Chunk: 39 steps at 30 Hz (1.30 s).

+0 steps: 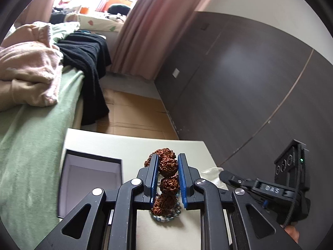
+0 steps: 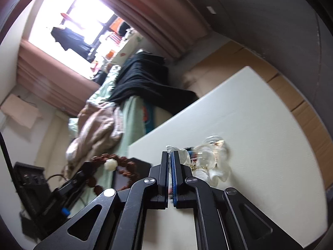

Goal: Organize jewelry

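My left gripper point(image 1: 168, 156) is shut on a bracelet of big knobbly brown beads point(image 1: 167, 166), which hangs between the blue pads above the white table point(image 1: 133, 148). A small bluish bead bracelet point(image 1: 166, 215) lies on the table under it. An open dark box with a grey lining point(image 1: 89, 179) stands to the left. My right gripper point(image 2: 171, 156) has its pads together on a corner of a clear plastic bag point(image 2: 210, 158) holding small jewelry. In the right wrist view the brown bracelet point(image 2: 97, 158) shows a white bead point(image 2: 110, 164).
A bed with a green sheet point(image 1: 31, 145), pink bedding and a black garment point(image 1: 89, 62) runs along the table's left side. Dark wardrobe doors point(image 1: 249, 73) stand to the right. Cardboard covers the floor point(image 1: 133, 112) beyond the table's far edge.
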Motion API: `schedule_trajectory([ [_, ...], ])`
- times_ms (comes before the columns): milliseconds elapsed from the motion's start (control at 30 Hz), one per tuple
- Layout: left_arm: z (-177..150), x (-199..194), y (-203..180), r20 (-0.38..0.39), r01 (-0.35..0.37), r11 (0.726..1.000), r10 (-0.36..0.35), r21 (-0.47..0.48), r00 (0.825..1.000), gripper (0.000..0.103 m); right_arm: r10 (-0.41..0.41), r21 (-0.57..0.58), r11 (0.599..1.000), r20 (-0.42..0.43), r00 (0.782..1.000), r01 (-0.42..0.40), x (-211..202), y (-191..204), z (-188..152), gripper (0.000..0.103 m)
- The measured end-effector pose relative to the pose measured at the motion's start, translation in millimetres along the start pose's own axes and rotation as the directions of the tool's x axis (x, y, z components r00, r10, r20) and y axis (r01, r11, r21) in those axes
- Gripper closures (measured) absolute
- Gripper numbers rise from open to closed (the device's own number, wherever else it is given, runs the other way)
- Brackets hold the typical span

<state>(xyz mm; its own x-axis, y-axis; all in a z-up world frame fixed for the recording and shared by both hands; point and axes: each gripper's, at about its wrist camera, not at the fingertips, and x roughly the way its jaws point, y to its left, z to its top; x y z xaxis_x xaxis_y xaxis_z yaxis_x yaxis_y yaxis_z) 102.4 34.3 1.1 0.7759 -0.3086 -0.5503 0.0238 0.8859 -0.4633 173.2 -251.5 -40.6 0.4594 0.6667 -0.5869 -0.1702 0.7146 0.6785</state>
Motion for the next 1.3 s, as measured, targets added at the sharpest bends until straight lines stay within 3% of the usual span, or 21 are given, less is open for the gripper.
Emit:
schedule_trajectory([
  [367, 14, -29, 35, 0.080, -0.079, 0.995, 0.084, -0.057, 0.993, 0.084, 0.200, -0.070, 0.977, -0.022, 0.979, -0.201, 33, 62, -20, 0.099],
  [633, 20, -44, 62, 0.109, -0.143, 0.985, 0.153, -0.095, 0.982, 0.084, 0.337, -0.085, 0.936, -0.073, 0.939, -0.343, 71, 107, -38, 0.099],
  [700, 20, -45, 65, 0.106, -0.148, 0.984, 0.158, -0.101, 0.982, 0.084, 0.310, -0.099, 0.943, -0.083, 0.947, -0.318, 79, 110, -40, 0.099],
  [733, 19, -45, 64, 0.104, -0.148, 0.984, 0.159, -0.101, 0.982, 0.084, 0.287, -0.098, 0.950, -0.099, 0.953, -0.297, 85, 111, -42, 0.090],
  [767, 19, -44, 64, 0.098, -0.147, 0.984, 0.157, -0.100, 0.983, 0.084, 0.250, -0.082, 0.961, -0.143, 0.958, -0.264, 94, 109, -43, 0.061],
  [833, 18, -43, 64, 0.090, -0.144, 0.985, 0.152, -0.097, 0.984, 0.084, 0.190, -0.061, 0.978, -0.148, 0.971, -0.201, 98, 100, -46, 0.036],
  [1100, 11, -25, 59, 0.023, -0.104, 0.990, 0.107, -0.098, 0.994, 0.084, 0.046, -0.066, 0.996, -0.089, 0.995, -0.052, 79, 70, -39, 0.036],
  [1233, 6, -2, 65, -0.078, -0.212, 0.973, 0.205, -0.093, 0.976, 0.082, 0.009, -0.052, 0.999, -0.078, 0.997, -0.013, 67, 55, -35, 0.036],
  [1300, 6, 2, 72, -0.103, -0.234, 0.966, 0.223, -0.108, 0.969, 0.074, -0.007, -0.055, 0.998, -0.067, 0.998, 0.004, 61, 52, -32, 0.036],
])
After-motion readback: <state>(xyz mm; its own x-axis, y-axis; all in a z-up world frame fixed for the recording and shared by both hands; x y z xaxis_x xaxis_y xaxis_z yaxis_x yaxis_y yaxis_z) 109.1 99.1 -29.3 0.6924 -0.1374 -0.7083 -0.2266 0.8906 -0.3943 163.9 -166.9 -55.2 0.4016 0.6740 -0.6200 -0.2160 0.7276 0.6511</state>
